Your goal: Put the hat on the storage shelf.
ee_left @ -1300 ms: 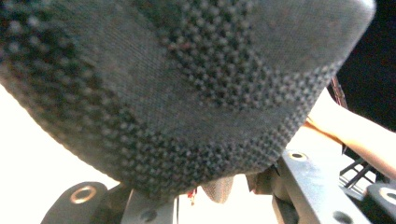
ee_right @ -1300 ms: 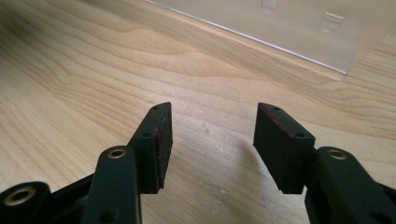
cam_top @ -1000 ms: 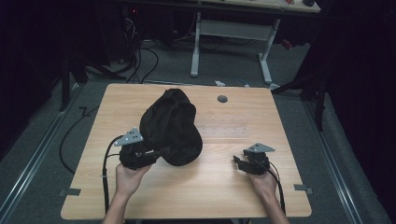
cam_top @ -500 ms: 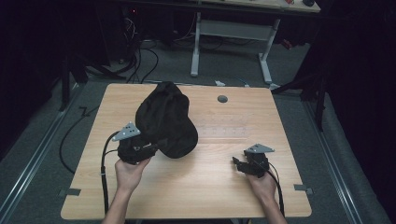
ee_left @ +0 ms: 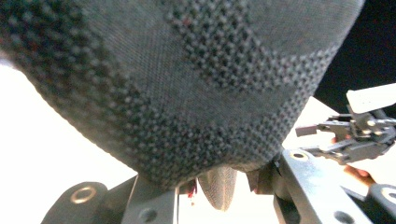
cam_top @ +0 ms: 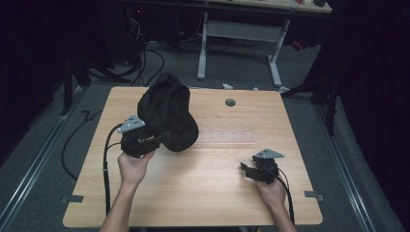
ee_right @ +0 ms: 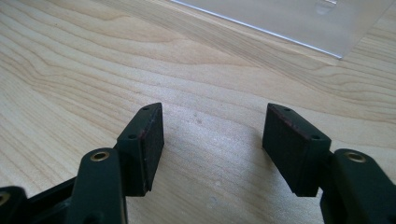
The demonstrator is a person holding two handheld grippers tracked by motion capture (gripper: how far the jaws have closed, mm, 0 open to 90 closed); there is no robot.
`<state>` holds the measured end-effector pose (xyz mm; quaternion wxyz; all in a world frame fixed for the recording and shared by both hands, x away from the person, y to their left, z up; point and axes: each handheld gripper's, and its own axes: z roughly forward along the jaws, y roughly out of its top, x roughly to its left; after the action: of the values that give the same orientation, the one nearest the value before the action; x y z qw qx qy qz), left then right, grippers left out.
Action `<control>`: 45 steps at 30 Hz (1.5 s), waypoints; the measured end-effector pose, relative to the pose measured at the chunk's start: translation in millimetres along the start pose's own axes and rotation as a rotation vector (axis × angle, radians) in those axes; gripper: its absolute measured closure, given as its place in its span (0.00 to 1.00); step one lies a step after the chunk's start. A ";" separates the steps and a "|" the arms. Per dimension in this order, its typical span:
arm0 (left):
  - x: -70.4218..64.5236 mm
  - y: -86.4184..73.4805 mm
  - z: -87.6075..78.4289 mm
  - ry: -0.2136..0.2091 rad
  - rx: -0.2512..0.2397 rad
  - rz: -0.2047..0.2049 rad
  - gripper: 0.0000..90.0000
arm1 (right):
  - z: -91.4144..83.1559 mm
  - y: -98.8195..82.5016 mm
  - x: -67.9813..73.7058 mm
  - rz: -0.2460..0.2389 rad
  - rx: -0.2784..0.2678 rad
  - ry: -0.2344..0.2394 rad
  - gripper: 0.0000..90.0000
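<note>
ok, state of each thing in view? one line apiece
black fabric item: lifted at the table's left, bunched, gripped at its lower edge.
left gripper: jaws shut on the black fabric item, knit cloth close against its camera.
right gripper: jaws open with nothing between them, low over bare wood at the table's right.
table: wooden, with a clear sheet lying flat on it.

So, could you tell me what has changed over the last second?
The left gripper, shut on the black cap, lifted it up and leftward off the table. The right gripper kept its place; its empty jaws have just been opening.
</note>
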<state>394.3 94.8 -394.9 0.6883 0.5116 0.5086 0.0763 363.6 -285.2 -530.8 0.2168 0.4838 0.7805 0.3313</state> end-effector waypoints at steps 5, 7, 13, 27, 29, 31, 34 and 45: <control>0.3 4.8 8.8 0.028 -0.008 0.029 0.77 | 0.0 0.0 0.0 0.000 0.000 0.000 0.43; 0.5 5.5 12.5 0.038 -0.009 0.045 0.77 | 0.0 0.0 0.0 0.001 0.000 0.000 0.43; 1.0 6.0 26.9 0.071 0.001 0.097 0.77 | 0.0 0.0 0.1 0.001 0.000 0.000 0.43; 1.3 0.2 48.7 0.116 0.018 0.158 0.77 | 0.0 0.0 0.1 0.002 0.000 0.000 0.43; 0.4 -1.4 51.2 0.120 0.020 0.170 0.77 | 0.0 0.0 0.1 0.002 0.000 -0.001 0.43; -0.3 -3.0 53.4 0.125 0.025 0.180 0.77 | 0.0 0.0 0.0 0.001 0.000 -0.001 0.43; -1.0 -6.6 57.5 0.134 0.030 0.190 0.77 | 0.0 0.0 0.0 0.000 0.000 0.000 0.43; 2.6 -15.6 63.9 0.136 0.030 0.193 0.77 | 0.0 0.0 0.0 0.001 0.000 0.000 0.43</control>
<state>438.8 49.1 -411.4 0.6340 0.5620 0.5036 0.1690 363.5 -285.2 -530.8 0.2166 0.4841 0.7804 0.3313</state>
